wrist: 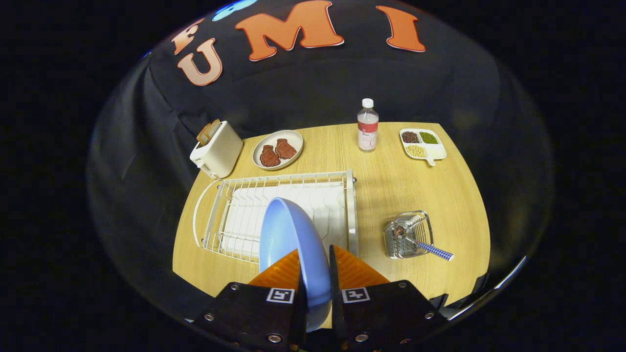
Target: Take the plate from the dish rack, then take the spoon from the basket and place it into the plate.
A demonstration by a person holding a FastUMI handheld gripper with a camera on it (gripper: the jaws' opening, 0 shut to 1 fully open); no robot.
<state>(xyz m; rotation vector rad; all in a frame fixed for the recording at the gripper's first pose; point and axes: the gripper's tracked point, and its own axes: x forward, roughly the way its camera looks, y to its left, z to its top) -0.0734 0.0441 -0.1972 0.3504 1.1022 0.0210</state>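
A light blue plate (288, 234) stands on edge between my orange fingers (352, 269), held up over the front of the white wire dish rack (234, 215). My gripper (315, 274) is shut on the plate's rim. To the right of the rack, a small metal mesh basket (408, 234) rests on the wooden table (391, 186). A spoon (430, 248) with a blue checked handle pokes out of the basket toward the table's right front.
Beyond the rack stand a cream toaster (216, 149) with bread, an oval dish of brown meat pieces (277, 149), a water bottle (367, 126) and a divided white tray of beans (422, 143). Bare wood lies between rack and basket.
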